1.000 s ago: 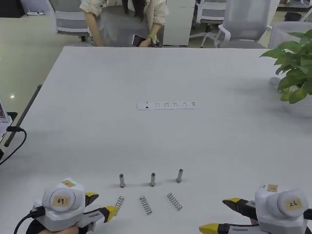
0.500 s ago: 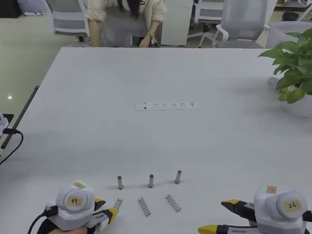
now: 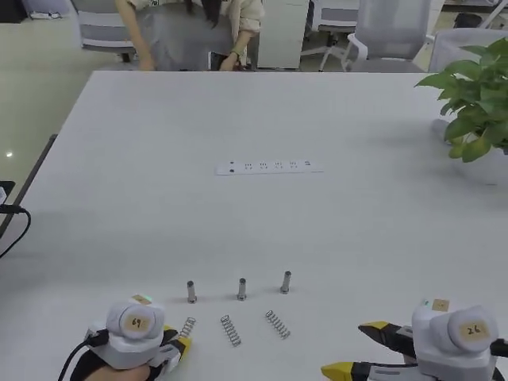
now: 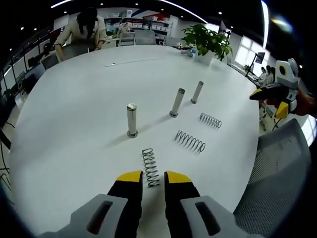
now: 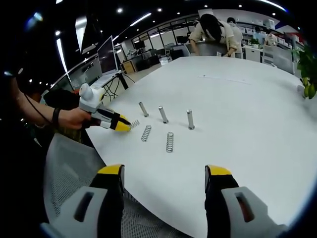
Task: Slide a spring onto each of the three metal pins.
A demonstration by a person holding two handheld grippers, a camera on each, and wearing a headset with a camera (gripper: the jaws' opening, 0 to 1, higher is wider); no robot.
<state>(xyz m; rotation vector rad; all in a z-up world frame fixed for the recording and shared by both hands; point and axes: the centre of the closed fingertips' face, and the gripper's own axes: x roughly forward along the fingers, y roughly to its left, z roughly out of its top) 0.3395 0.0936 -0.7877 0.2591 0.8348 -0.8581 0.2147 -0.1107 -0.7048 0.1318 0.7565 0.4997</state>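
Three metal pins stand upright in a row near the table's front: left pin (image 3: pixel 191 291) (image 4: pixel 131 119), middle pin (image 3: pixel 241 289), right pin (image 3: pixel 286 282). A spring lies loose in front of each: left spring (image 3: pixel 187 327) (image 4: pixel 150 163), middle spring (image 3: pixel 230 330) (image 4: pixel 190 141), right spring (image 3: pixel 277 324) (image 4: pixel 210 120). My left gripper (image 3: pixel 179 344) (image 4: pixel 153 177) is low on the table, its jaws drawn narrow around the near end of the left spring. My right gripper (image 3: pixel 354 349) (image 5: pixel 164 171) hovers wide open at the front right, holding nothing, a hand's width from the right spring.
A white power strip (image 3: pixel 270 167) lies mid-table. A potted plant (image 3: pixel 472 111) stands at the right edge. A person (image 3: pixel 190 32) bends over at the far edge, with office chairs behind. A black cable (image 3: pixel 12 230) hangs off the left side.
My left gripper has slid right onto the left spring and its jaws have narrowed from open to nearly together. The right gripper holds its place. The head camera drifted slightly.
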